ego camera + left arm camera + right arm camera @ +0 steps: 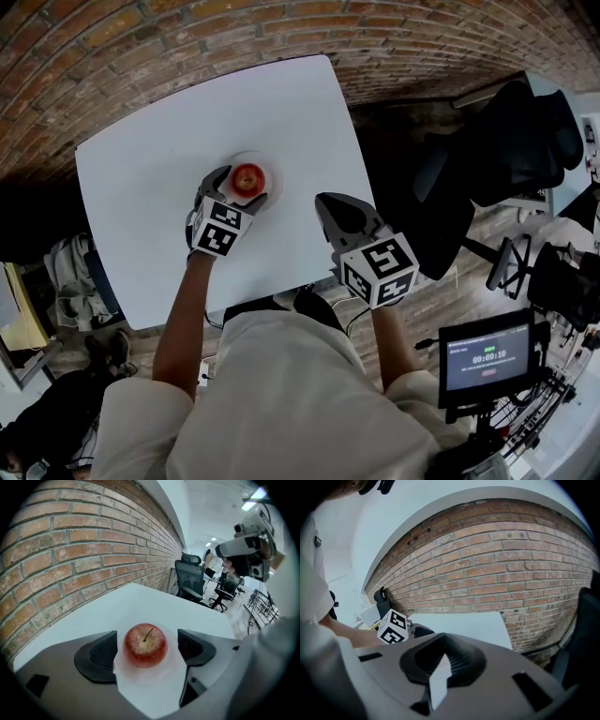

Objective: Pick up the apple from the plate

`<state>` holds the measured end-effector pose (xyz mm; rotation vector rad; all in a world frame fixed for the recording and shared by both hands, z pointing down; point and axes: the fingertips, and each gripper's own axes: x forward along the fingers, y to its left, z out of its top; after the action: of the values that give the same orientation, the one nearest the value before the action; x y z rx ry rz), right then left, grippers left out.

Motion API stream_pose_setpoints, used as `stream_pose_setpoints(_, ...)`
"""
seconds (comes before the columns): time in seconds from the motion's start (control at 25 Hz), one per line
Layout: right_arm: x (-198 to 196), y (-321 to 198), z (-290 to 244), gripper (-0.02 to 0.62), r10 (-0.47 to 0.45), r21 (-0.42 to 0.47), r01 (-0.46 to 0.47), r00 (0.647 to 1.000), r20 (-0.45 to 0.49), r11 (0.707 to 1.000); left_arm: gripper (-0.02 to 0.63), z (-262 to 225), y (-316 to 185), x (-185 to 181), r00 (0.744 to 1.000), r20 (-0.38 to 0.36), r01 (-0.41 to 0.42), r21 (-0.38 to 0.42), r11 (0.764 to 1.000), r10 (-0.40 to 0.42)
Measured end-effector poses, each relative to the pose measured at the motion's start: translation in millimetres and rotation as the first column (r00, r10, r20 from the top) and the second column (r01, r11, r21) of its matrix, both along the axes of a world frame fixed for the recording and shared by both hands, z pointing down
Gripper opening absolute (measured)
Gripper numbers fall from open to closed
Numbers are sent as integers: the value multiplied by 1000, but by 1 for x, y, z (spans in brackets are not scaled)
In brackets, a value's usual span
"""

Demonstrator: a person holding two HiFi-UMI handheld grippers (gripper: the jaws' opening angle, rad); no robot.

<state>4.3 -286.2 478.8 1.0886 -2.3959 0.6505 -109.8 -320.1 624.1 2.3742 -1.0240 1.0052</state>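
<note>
Left gripper [146,649] spread wide, jaws flanking the apple [145,644] on its plate [161,668].
Firm, smooth, round fruit; likely best pinched across its middle.

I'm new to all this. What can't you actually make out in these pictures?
- Plate: head view, near rim covered by the left tongs.
- Apple: right gripper view, hidden behind the left tongs.
- Screen: head view, text too small to read.
</note>
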Motion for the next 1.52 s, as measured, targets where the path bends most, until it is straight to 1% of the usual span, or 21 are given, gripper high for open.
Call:
stream_pose_setpoints(0.52, -3, 0, 13, 2, -1, -39, 1, 1000, -2, 999, 393, 19, 0, -2, 1000, 9, -11, -52, 999, 12)
stream_pose_setpoints(0.76, -8, -1, 17, 2, -9, -50, 9, 1000, 2, 999, 393, 25, -2, -3, 1000, 19, -11, -59, 998, 12)
stream_pose_setpoints(1.52, -8, 2, 22, 2, -15, -65, 15, 1000, 1, 998, 393, 37, 0, -1, 1000, 19, -15, -97, 995, 17)
